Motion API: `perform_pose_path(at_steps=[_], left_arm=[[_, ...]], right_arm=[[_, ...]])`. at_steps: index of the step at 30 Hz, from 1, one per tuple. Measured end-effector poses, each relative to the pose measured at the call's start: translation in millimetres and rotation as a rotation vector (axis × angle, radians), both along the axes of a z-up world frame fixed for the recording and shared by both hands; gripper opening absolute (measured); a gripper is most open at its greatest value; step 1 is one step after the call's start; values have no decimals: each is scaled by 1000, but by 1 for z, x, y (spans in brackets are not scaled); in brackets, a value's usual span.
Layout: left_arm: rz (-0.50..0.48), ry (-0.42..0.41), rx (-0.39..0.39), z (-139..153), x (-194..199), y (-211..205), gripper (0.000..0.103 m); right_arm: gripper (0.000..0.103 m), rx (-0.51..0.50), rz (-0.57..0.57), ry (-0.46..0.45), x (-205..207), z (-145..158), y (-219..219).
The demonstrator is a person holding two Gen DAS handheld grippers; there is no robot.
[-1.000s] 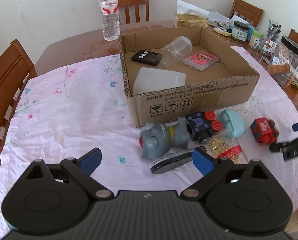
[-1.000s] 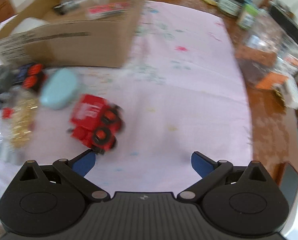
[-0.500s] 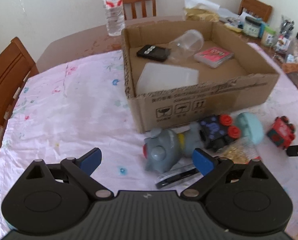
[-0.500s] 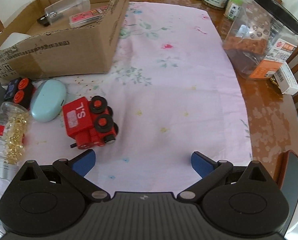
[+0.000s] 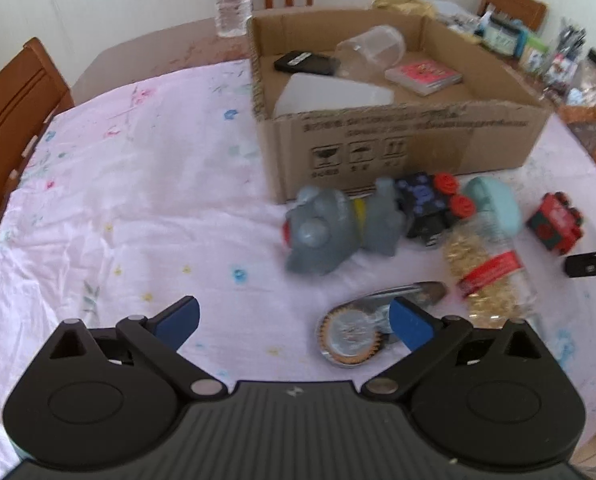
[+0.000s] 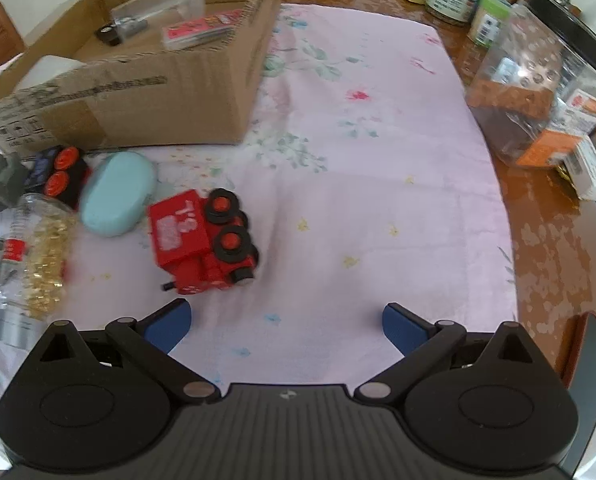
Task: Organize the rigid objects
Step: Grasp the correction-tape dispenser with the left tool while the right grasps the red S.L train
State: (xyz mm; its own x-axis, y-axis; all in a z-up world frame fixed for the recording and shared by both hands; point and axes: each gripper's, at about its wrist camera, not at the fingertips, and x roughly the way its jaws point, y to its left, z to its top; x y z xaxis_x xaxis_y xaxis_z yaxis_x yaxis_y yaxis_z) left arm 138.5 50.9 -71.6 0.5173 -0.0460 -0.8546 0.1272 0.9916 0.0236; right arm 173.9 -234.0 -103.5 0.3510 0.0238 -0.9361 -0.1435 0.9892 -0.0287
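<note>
Four things in the cardboard box [image 5: 398, 140] (six outside).

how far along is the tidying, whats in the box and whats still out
Partly done. The cardboard box already holds a black remote, clear jar and pink box. Both grippers hold nothing; the left gripper is opening. Grey toy, red train, teal case remain outside.

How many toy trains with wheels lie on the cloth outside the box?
2: the red train apart on the cloth, and the dark blue train against the cardboard box. More may be hidden.
</note>
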Motion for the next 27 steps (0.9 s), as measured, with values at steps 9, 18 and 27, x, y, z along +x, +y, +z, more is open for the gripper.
perform_pose_path(at_steps=[9,18,27], left_arm=[[-56,58,33,-18,-2,-8,101],[53,59,63,-22,0,31,102],[9,58,34,-18,-2,16,102]], right_arm=[[103,16,78,-14,5,-2,17],[103,-22,-22,-33,10,-3,-14],[103,22,-10,-101,7,7,4]])
